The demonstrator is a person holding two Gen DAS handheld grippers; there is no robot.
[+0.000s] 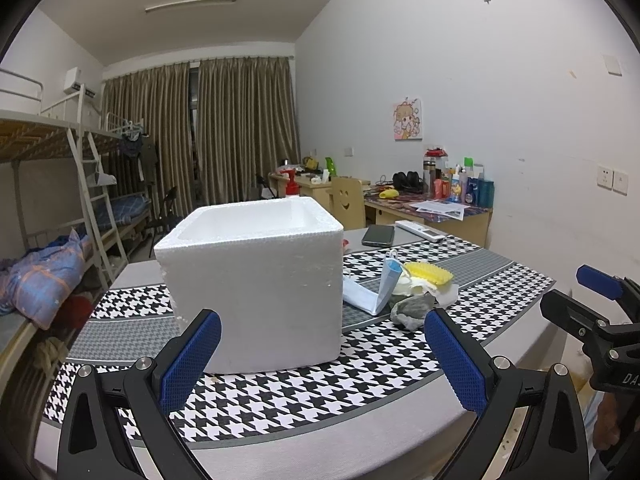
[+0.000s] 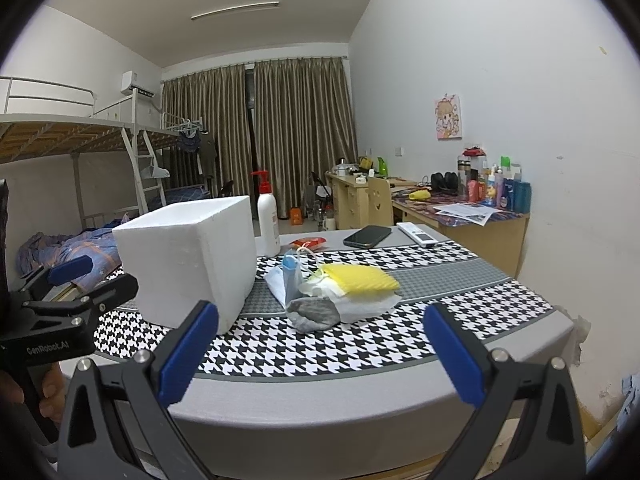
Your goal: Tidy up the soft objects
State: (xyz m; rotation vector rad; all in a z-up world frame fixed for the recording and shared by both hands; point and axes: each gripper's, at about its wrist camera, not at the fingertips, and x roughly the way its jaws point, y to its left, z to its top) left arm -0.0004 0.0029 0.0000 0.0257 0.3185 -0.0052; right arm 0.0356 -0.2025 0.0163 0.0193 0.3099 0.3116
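A white foam box [image 1: 252, 280] stands open-topped on the houndstooth table; it also shows in the right wrist view [image 2: 192, 256]. Right of it lies a pile of soft things: a yellow sponge [image 2: 360, 278], a blue face mask [image 2: 290, 280], a grey cloth [image 2: 314, 314] and white tissue [image 2: 364, 306]. The pile shows in the left wrist view too, with the mask [image 1: 378, 290] and sponge [image 1: 428, 272]. My left gripper [image 1: 322, 356] is open and empty in front of the box. My right gripper [image 2: 320, 348] is open and empty, near the table's front edge, short of the pile.
A white pump bottle [image 2: 268, 220] stands behind the box. A phone [image 2: 367, 236], a remote [image 2: 418, 234] and a red packet [image 2: 308, 243] lie at the table's far side. A cluttered desk [image 2: 460, 208] stands beyond, bunk beds [image 2: 80, 140] at left.
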